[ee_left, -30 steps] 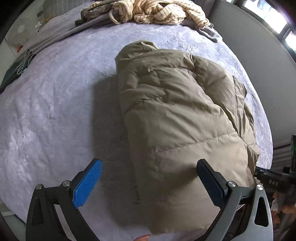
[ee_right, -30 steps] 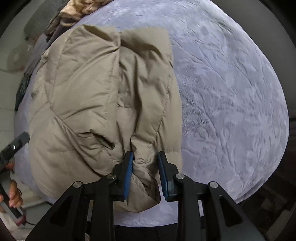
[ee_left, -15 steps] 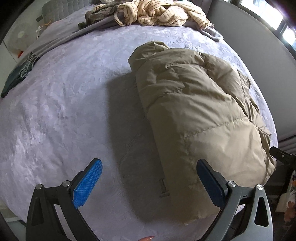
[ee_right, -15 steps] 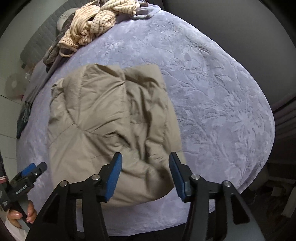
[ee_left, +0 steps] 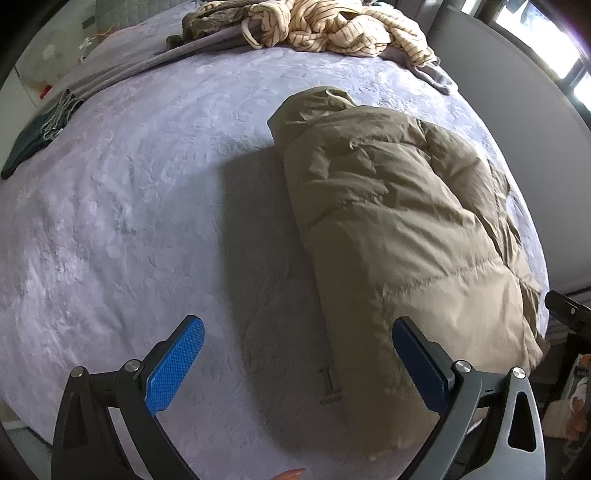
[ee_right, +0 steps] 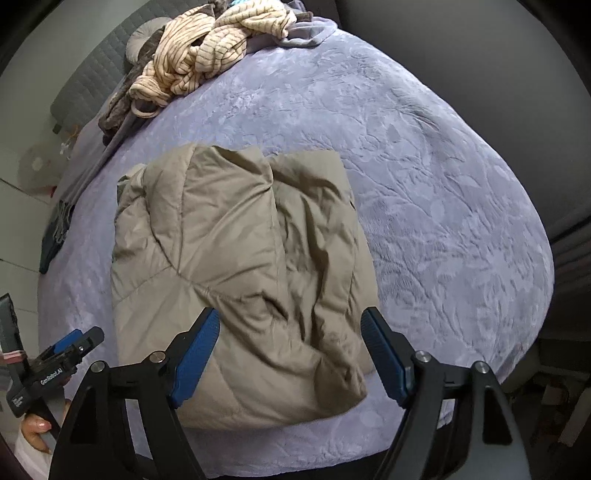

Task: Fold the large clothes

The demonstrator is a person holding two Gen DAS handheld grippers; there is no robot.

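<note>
A tan puffer jacket point(ee_left: 399, 229) lies folded into a bundle on the lavender bed cover point(ee_left: 129, 192). In the right wrist view the jacket point(ee_right: 236, 266) sits near the bed's near edge, sleeves folded over its middle. My left gripper point(ee_left: 295, 365) is open and empty, held above the cover just left of the jacket's near end. My right gripper point(ee_right: 290, 354) is open and empty, held above the jacket's near hem. The left gripper also shows at the lower left of the right wrist view point(ee_right: 70, 350).
A heap of striped cream clothing point(ee_left: 332, 26) and darker garments lies at the far end of the bed, also in the right wrist view point(ee_right: 207, 55). A dark cloth point(ee_left: 33, 136) lies at the left edge. A grey wall panel point(ee_left: 517, 74) borders the right side.
My right gripper let go of the jacket's hem, opened wide and pulled back and up. My left gripper drew back to the left, still open. The jacket stays folded.
</note>
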